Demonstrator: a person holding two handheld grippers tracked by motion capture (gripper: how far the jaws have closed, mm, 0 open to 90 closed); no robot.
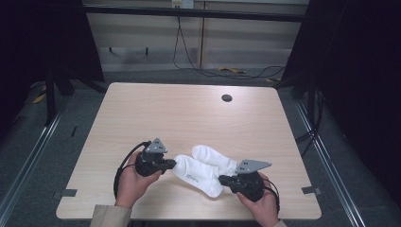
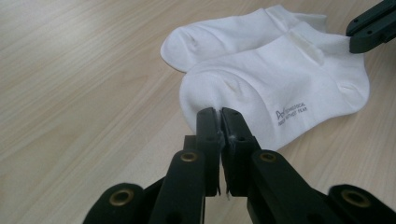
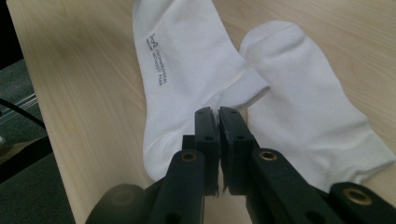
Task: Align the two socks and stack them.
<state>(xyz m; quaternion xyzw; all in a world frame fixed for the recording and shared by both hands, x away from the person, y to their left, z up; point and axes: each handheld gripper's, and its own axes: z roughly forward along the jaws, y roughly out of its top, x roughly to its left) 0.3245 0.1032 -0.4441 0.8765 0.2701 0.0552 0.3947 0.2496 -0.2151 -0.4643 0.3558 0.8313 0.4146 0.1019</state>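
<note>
Two white ankle socks lie side by side, partly overlapping, low and centre in the high view. The printed sock (image 1: 196, 174), with small grey lettering on its side, lies nearer the bottom edge; the plain sock (image 1: 213, 157) sits just above and right of it, its toe pointing to the upper left.

The left gripper (image 1: 169, 163), held in the left hand (image 1: 131, 182), meets the toe end of the printed sock (image 2: 280, 84). In the left gripper view its fingers (image 2: 208, 135) are pressed together with a pinch of that sock's toe fabric between them; the plain sock (image 2: 224, 35) lies beyond in the upper middle of the frame.

The right gripper (image 1: 223, 179), in the right hand (image 1: 261, 204), reaches the opposite end of the printed sock. In the right gripper view its fingers (image 3: 233, 135) stand almost closed at the cuff edge of the printed sock (image 3: 187, 70); whether they actually grip fabric cannot be told. The plain sock (image 3: 303, 102) lies at the right of that frame.

The worktop (image 1: 189, 109) is pale wood-grain laminate with a dark round cable hole (image 1: 227, 98) toward its upper right. Grey carpeted floor (image 1: 42, 156) surrounds it, dark curtains (image 1: 364, 85) hang at both sides, and a black cable (image 1: 189, 56) trails over the floor beyond the far edge.
</note>
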